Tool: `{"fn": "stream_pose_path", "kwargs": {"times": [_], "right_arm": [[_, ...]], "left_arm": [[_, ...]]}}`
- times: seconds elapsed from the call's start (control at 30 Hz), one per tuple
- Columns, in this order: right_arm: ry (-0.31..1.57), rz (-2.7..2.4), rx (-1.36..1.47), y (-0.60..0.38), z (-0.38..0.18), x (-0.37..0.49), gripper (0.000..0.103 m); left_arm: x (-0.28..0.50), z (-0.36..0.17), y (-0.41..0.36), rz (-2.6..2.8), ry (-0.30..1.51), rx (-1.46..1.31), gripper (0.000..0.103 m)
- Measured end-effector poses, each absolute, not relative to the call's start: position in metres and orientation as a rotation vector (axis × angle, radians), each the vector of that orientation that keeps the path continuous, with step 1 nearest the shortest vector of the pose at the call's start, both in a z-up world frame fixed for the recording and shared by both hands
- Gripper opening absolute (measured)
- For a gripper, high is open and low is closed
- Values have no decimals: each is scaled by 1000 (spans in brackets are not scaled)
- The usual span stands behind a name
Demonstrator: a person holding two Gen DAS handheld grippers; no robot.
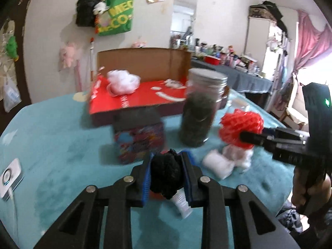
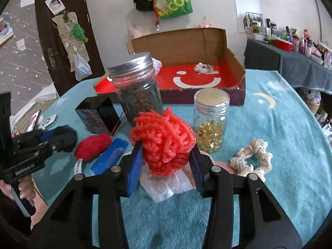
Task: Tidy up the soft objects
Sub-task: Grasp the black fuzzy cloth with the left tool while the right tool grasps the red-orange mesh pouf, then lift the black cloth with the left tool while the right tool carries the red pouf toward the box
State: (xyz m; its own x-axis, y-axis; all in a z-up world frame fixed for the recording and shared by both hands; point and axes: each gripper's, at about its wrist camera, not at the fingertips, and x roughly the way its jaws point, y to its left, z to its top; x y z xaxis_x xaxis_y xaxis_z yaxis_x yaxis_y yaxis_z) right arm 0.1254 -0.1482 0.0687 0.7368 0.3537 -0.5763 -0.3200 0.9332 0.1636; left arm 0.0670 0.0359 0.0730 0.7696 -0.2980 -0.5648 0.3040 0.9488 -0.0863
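We have just gripped both soft things in front of the open box, left gripper clamping the black pompom, right gripper squeezing the red puff, so next we carry them into it.

Teal blanket bearing the clutter
A box, two jars, red yarn and a cream scrunchie are lying on it.

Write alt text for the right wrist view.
The right tongs grip a red mesh puff over a teal blanket, with two lidded jars and an open cardboard box behind it. The left tongs enter from the left.
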Motion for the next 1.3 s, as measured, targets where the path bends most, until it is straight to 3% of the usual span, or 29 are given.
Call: {"fn": "stream_pose_path", "kwargs": {"times": [0.63, 1.3], "right_arm": [[625, 393, 75, -153, 70, 114, 41], [647, 302, 127, -206, 71, 110, 41]], "left_arm": [[89, 70, -11, -447, 637, -1, 28], [82, 74, 70, -296, 658, -37, 28]]}}
